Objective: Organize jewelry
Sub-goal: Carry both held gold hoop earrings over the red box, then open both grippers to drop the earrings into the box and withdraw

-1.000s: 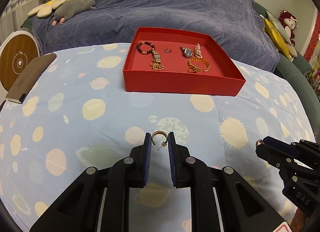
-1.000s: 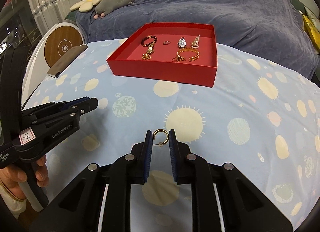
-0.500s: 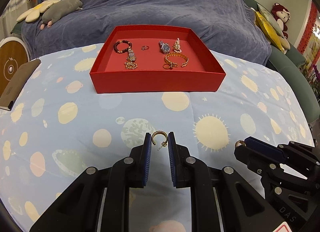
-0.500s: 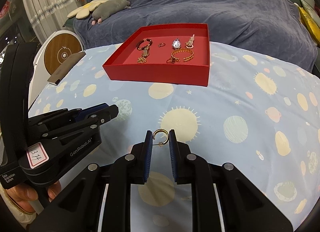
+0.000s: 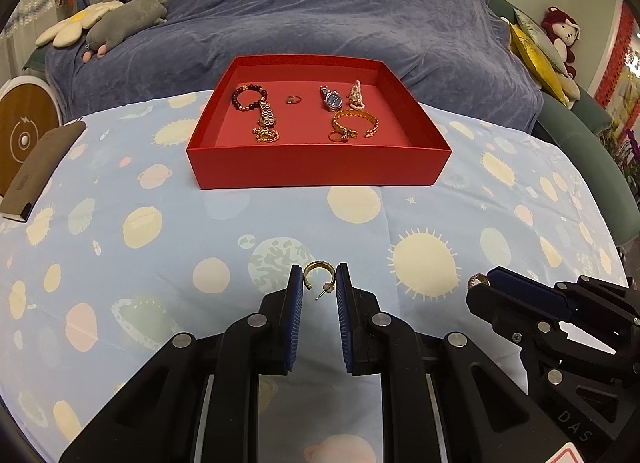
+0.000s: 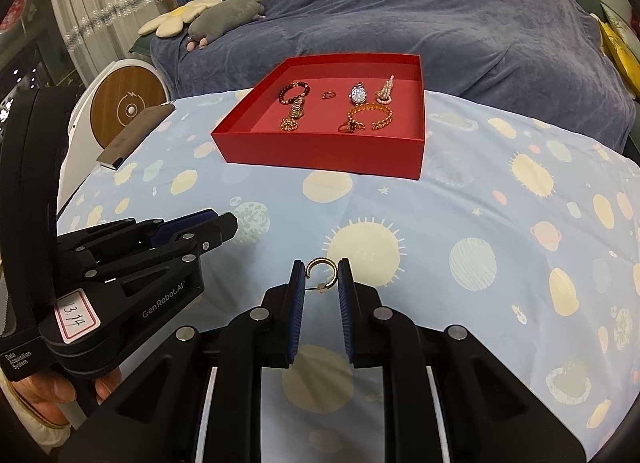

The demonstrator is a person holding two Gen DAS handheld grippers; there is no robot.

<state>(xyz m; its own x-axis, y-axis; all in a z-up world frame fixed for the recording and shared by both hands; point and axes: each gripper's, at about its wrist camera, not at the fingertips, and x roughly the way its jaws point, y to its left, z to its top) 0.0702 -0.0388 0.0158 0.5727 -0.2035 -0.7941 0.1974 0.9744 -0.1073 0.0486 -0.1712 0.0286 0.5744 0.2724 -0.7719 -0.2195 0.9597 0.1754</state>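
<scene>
A red box (image 5: pixel 320 167) stands on the space-print cloth ahead, also in the right wrist view (image 6: pixel 320 153). In it lie a dark bead bracelet (image 5: pixel 249 97), a gold watch (image 5: pixel 266 117), a small ring (image 5: pixel 293 99), a silver watch (image 5: pixel 331 98), a pearl piece (image 5: pixel 356 95) and a gold cuff (image 5: pixel 355 123). My left gripper (image 5: pixel 319 283) is shut on a gold hoop earring (image 5: pixel 318 273), held above the cloth. My right gripper (image 6: pixel 321 279) is shut on a matching gold hoop earring (image 6: pixel 322 269). Each gripper shows in the other's view, the right one (image 5: pixel 478 283) and the left one (image 6: pixel 224 225).
A brown notebook (image 5: pixel 40 169) lies at the cloth's left edge beside a round wooden disc (image 5: pixel 22 131). A blue-covered sofa (image 5: pixel 320 23) with plush toys (image 5: pixel 124 19) stands behind the box. Yellow cushions (image 5: pixel 536 51) are at far right.
Both grippers have swung so the red box sits more centred and nearer in each view. The two grippers have come closer together. Both earrings stay held.
</scene>
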